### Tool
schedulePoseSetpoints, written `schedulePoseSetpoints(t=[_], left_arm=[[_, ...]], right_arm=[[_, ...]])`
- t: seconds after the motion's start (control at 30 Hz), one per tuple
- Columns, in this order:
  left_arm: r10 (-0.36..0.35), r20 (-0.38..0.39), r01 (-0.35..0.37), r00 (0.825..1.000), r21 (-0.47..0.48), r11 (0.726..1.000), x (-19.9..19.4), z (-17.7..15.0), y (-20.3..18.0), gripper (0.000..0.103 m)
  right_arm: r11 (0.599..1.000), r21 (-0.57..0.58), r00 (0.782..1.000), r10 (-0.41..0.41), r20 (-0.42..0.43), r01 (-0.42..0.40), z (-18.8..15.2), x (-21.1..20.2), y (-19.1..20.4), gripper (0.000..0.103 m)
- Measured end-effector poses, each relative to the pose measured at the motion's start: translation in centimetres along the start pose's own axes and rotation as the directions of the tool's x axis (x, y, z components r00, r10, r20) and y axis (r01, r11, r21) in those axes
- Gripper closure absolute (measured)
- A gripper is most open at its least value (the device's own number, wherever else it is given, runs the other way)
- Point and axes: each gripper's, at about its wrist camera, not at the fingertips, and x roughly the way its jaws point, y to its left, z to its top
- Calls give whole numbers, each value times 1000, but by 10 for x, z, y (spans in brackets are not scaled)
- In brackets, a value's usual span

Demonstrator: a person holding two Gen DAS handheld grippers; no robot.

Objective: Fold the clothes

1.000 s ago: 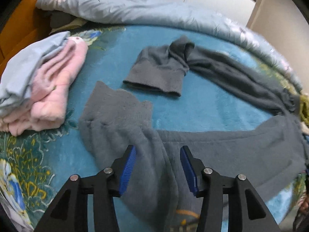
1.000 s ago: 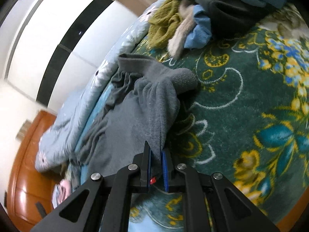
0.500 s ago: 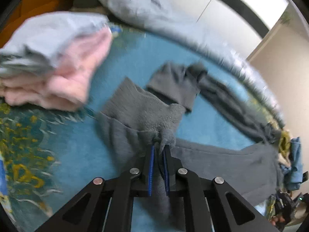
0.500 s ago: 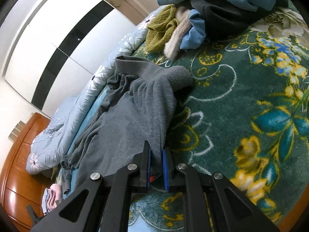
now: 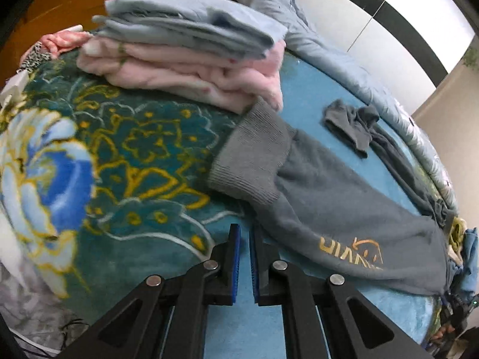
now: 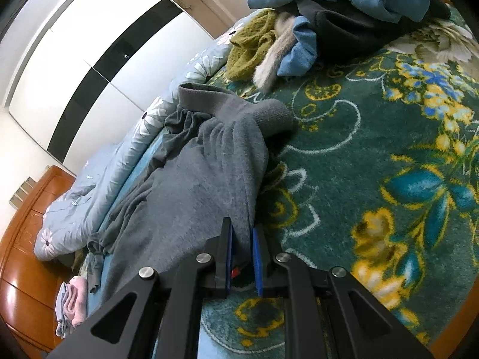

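Trousers [image 5: 344, 197] lie stretched across the blanket [image 5: 134, 149], 1 leg out flat, the other bunched behind, beside the folded stack [image 5: 194, 56]. My right gripper [image 6: 242, 249] is clamped on their edge. My left gripper [image 5: 242, 242] is nearly closed at the near edge; grip unclear. I'd keep both pulls level and taut. Both point low along the bed.

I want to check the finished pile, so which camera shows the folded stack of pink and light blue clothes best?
The left wrist view. The folded stack sits large and close there, light blue layers on top of pink ones, lying on the blanket. The right wrist view shows the stack only as a tiny patch at the lower left edge.
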Motion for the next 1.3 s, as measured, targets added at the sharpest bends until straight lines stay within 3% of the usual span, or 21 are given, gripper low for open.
schedulePoseSetpoints(t=[0.13,0.2,0.3,0.43,0.53,0.6,0.67,0.77,0.83,0.9,0.97,1.17,1.2,1.23,1.3], left_arm=[[21,67,-22,998,15,1000,-21,16,-5,96],[-19,81,18,997,24,1000,-29,30,-12,95],[-60,84,52,995,93,994,-28,49,-43,91],[-94,15,90,995,188,978,8,77,-101,57],[-92,-61,104,994,241,965,44,97,-144,55],[-69,-94,91,993,256,962,66,107,-163,51],[-19,-105,45,994,248,968,87,114,-168,50],[54,-123,-24,991,235,972,117,125,-176,49],[103,-135,-70,986,228,971,137,132,-181,49],[151,-147,-117,978,221,968,158,139,-187,49],[134,-163,-99,978,207,973,164,141,-182,45],[-2,-191,24,982,116,993,169,142,-171,48],[-24,-182,42,983,100,994,168,143,-170,55],[-46,-173,61,984,84,995,168,144,-168,86],[-120,-158,128,980,42,991,158,154,-168,92]], right_arm=[[998,-14,998,-58,8,58,-1,-3,-1,86],[995,-29,995,-95,14,96,-1,-6,0,83],[986,-47,986,-157,56,160,0,-18,7,68],[963,-111,959,-223,173,244,6,-40,32,56],[947,-153,937,-239,254,282,10,-52,52,52],[923,-165,905,-286,314,349,10,-59,62,45],[901,-173,872,-311,379,397,14,-65,72,30],[920,-231,906,-220,362,316,28,-58,82,25],[924,-292,943,-161,291,248,37,-41,93,24],[916,-347,964,-121,236,200,40,-22,104,22],[905,-394,978,-95,183,162,40,0,116,10],[884,-460,994,-41,101,83,40,56,149,6],[880,-469,995,-33,96,74,38,62,153,6],[875,-480,995,-26,94,68,36,67,156,6],[864,-501,996,-12,89,55,32,77,162,6]])
